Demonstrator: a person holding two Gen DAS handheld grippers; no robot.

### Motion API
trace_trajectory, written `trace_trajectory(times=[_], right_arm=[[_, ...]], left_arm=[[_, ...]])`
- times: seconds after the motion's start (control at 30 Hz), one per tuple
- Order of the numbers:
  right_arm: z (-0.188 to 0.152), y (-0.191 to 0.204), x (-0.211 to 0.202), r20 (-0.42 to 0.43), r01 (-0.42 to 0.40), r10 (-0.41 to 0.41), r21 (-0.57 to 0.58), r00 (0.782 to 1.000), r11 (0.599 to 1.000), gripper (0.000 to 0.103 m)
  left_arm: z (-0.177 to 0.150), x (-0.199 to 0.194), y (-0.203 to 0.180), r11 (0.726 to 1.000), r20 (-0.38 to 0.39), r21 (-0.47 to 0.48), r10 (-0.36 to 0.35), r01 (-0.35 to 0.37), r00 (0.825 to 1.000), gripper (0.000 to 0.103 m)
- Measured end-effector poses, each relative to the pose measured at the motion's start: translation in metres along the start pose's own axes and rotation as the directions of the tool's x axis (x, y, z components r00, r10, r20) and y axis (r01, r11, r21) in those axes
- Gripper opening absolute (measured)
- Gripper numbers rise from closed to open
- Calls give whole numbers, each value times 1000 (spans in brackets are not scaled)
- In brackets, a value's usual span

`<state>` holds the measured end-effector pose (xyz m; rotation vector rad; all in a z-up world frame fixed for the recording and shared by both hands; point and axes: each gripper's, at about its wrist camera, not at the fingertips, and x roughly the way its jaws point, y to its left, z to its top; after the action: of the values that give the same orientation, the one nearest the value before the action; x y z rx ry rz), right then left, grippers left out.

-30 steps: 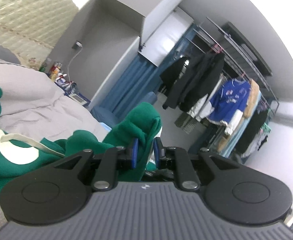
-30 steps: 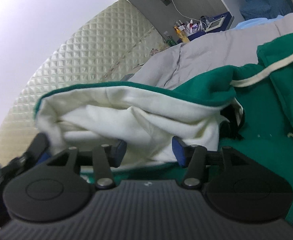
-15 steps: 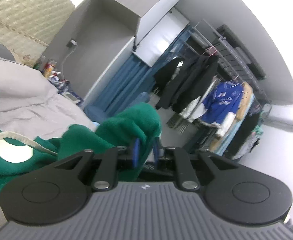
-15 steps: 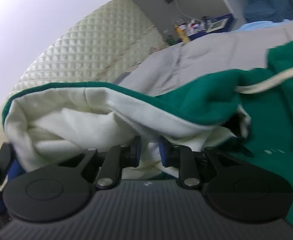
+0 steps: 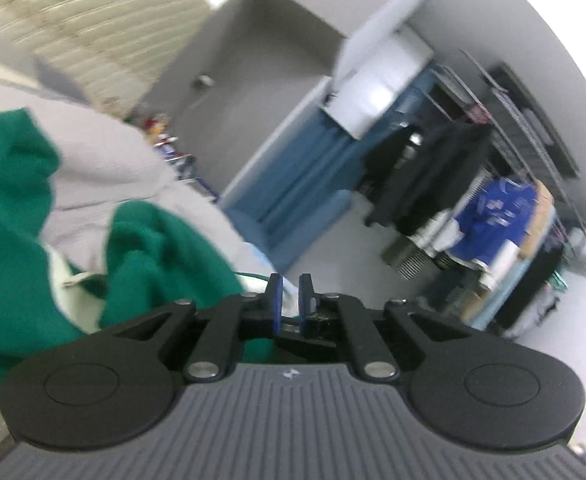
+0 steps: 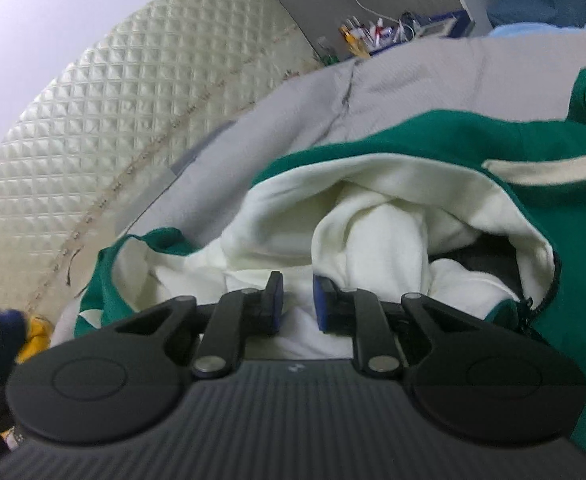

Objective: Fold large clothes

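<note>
The right gripper has just been closing its jaws, which now pinch the cream lining of the green jacket lying crumpled on the grey bed. The left gripper has its jaws closed; whether they pinch any cloth I cannot tell. Far beyond hangs a clothes rack.

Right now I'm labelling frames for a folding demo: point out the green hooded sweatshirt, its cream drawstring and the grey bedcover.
green hooded sweatshirt (image 6: 433, 136), right wrist view, hood's outer fabric.
cream drawstring (image 6: 549, 168), right wrist view, mid-cord.
grey bedcover (image 6: 433, 76), right wrist view, bare stretch behind hood.
</note>
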<state>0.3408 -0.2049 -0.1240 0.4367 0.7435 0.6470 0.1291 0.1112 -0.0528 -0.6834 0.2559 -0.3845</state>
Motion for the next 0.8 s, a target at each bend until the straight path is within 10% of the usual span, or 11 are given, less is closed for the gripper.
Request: trace_trajectory(times=[0.17, 0.47, 0.6, 0.8], right_arm=[[-12, 14, 10, -40, 57, -61, -85, 997, 995, 18], [-39, 37, -1, -23, 85, -91, -205, 996, 975, 20], [-44, 39, -7, -28, 81, -89, -224, 996, 971, 20], [-29, 43, -36, -1, 65, -68, -262, 998, 963, 24]], left_arm=[[-6, 7, 20, 993, -25, -1, 116, -116, 993, 47], [-17, 24, 20, 976, -54, 8, 219, -219, 974, 67], [-19, 40, 16, 945, -40, 55, 324, -321, 945, 66], [-16, 48, 23, 890, -45, 75, 453, -449, 890, 15]])
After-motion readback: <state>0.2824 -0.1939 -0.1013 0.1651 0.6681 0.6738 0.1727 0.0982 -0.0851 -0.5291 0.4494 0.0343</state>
